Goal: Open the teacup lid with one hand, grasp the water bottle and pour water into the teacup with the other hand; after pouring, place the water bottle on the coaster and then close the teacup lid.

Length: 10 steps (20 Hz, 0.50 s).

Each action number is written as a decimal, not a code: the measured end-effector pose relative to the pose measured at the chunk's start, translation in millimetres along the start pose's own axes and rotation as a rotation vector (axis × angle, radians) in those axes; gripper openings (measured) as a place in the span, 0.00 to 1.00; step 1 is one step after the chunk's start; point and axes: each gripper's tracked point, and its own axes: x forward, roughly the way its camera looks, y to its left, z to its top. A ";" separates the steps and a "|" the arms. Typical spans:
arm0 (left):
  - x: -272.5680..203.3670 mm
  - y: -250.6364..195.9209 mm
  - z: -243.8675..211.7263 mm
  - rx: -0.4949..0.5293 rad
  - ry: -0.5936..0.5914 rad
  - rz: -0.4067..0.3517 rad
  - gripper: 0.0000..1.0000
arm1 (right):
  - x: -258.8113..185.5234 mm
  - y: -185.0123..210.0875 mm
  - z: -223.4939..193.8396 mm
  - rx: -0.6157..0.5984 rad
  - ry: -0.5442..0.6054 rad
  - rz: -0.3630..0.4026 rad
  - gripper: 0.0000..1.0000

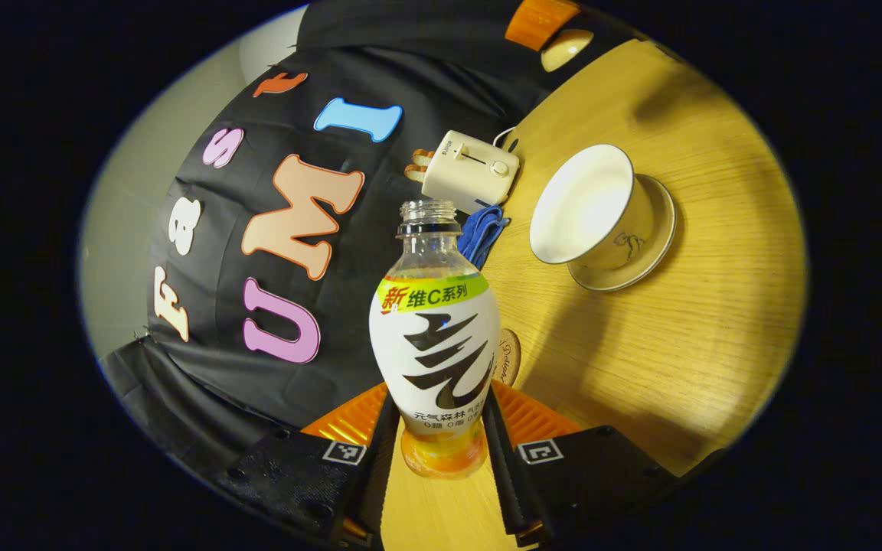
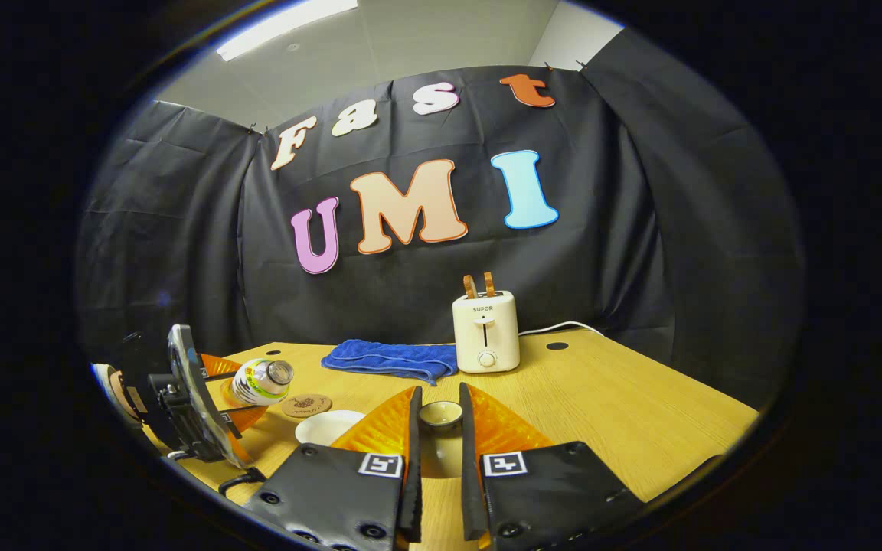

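The left gripper [image 1: 441,428] clamps the uncapped, white-labelled plastic water bottle [image 1: 435,337] near the open white porcelain teacup [image 1: 590,207], while the right gripper [image 2: 439,417] pinches the cup's small lid [image 2: 441,414] before a cream toaster [image 2: 486,331] and blue towel [image 2: 391,358].

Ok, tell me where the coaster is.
In the right gripper view the coaster lies on the table's left, between the tilted bottle and the teacup.
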 end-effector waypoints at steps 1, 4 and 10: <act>-1.3 1.8 -0.6 0.041 0.005 0.011 0.57 | -1.4 -0.2 0.0 -0.001 0.000 0.000 0.24; -0.8 4.6 0.5 0.135 0.007 0.024 0.57 | -1.1 -1.7 -0.6 -0.002 0.000 -0.003 0.26; 1.9 4.5 7.5 0.295 0.019 0.001 0.58 | -1.5 -5.3 3.0 -0.002 -0.007 -0.012 0.24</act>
